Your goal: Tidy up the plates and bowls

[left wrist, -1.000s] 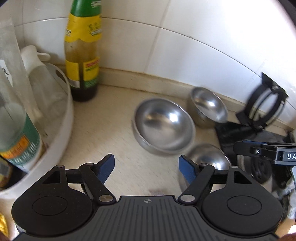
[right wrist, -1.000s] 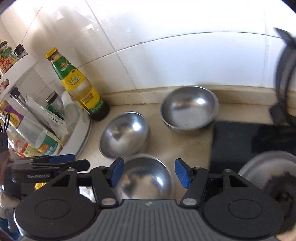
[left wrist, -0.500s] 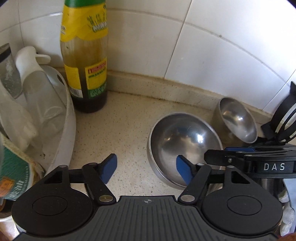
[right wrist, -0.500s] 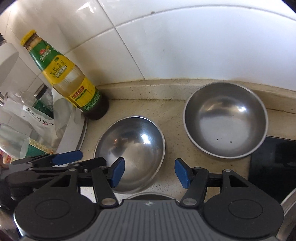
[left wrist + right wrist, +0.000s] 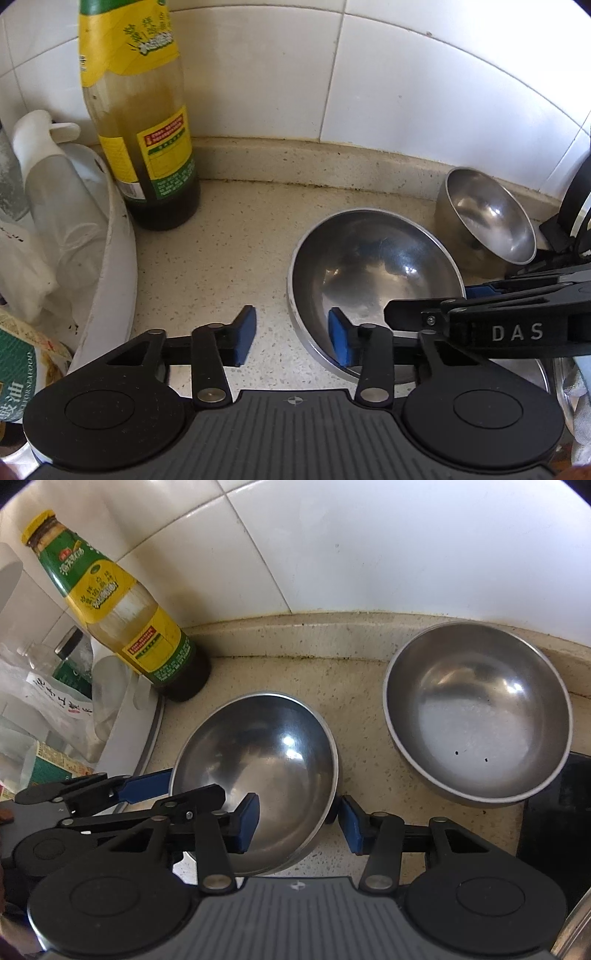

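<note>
**Both grippers straddling the same steel bowl**

The counter is speckled beige stone with a raised lip where it meets the glossy white wall tiles. Two round, shiny stainless bowls sit on it. The nearer bowl is about mid-counter; the far bowl sits by the back edge, close to a black mat, with a couple of dark specks inside.

The left gripper has its blue-padded fingers apart, one pad inside the near bowl's left rim and one outside on the counter. The right gripper is spread too, straddling the same bowl's right rim. Neither looks clamped yet.

At the back left edge there's a tall glass sauce bottle with a yellow-green label, next to a white round tray packed with plastic bottles and bags.

Compared to a second ago, both grippers have moved in closer. The third bowl that was nearest the right gripper is out of view now, and the left gripper's jaws have narrowed a bit.
</note>
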`<state>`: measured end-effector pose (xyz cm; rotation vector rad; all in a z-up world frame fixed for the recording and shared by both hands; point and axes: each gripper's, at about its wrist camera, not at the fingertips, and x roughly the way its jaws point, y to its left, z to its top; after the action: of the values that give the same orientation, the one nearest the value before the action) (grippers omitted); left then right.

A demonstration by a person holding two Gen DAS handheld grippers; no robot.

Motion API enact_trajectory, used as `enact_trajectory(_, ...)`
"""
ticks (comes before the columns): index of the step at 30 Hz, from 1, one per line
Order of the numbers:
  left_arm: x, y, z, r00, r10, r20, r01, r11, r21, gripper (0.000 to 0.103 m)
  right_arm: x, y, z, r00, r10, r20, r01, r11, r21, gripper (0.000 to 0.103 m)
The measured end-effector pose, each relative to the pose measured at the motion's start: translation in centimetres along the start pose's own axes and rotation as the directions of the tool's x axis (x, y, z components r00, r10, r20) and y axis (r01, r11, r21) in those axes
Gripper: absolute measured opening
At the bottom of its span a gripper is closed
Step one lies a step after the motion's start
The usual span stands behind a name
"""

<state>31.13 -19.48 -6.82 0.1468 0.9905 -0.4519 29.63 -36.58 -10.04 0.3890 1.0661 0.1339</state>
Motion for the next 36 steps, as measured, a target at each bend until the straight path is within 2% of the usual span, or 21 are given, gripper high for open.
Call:
enact_trajectory(4, 0.2, -0.3, -0.1, 1.000, -0.004, 0.006, 0.003, 1.000, 0.020, 0.036, 0.4, 0.1, 0.0, 1.000, -0.002, -0.005, 0.002, 1.000, -0.008, 0.047)
enact_trajectory(7, 0.2, -0.7, -0.2, 1.000, 0.003, 0.011, -0.003, 0.999, 0.037, 0.032, 0.6, 0.1, 0.0, 1.000, 0.006, -0.009, -0.006, 1.000, -0.008, 0.044)
enact_trajectory(24, -1.3, -1.0, 0.4, 0.997, 0.040, 0.060, -0.043, 0.998, 0.046, 0.033, -0.2, 0.7, 0.2, 0.999, 0.039, 0.029, -0.038, 0.999, -0.030, 0.041)
enact_trajectory(36, -1.2, -1.2, 0.3, 0.998, 0.043, 0.053, -0.045, 0.998, 0.041, 0.033, -0.1, 0.6, 0.2, 0.999, 0.037, 0.025, -0.036, 0.999, -0.041, 0.041)
